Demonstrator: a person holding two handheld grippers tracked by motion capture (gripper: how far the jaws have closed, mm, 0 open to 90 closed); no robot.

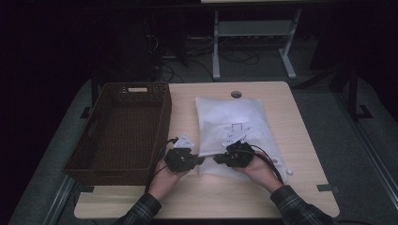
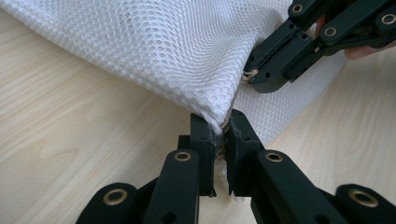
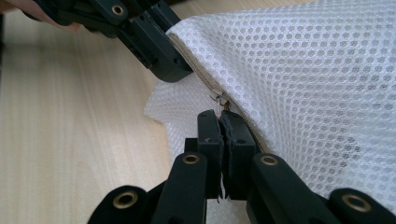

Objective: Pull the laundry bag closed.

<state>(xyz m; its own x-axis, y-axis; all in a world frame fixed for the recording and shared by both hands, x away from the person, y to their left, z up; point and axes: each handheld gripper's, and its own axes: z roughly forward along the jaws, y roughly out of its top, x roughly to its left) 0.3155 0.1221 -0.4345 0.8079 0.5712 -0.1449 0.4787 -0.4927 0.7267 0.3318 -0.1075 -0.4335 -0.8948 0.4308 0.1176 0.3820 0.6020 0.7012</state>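
On a pale wooden table (image 1: pixel 300 136) seen from above, a dark brown woven basket (image 1: pixel 121 131) stands at the left side, and its inside looks dark and bare. Just right of the basket lies a white mesh laundry bag (image 1: pixel 234 119), flat on the tabletop with its near edge towards the person. Two forearms in plaid sleeves (image 1: pixel 141 211) come in from the bottom edge, each hand holding a black two-jaw gripper at the bag's near edge.

At the bag's near left corner is the left gripper (image 1: pixel 199 160). Its own view shows its jaws pressed together on a folded corner of the mesh (image 2: pixel 154 51), with the fabric pinched between them and lifted slightly off the wood.

Just to the right, close beside it, is the right gripper (image 1: pixel 218 159). Its own view shows the jaws closed on the bag's edge by a beige zipper (image 3: pixel 219 95) that runs along the seam; whether they grip the zipper's pull or only the fabric beside it is hard to tell. Each gripper view also shows the other gripper's black jaws clamped on the same edge of the bag a little farther off.
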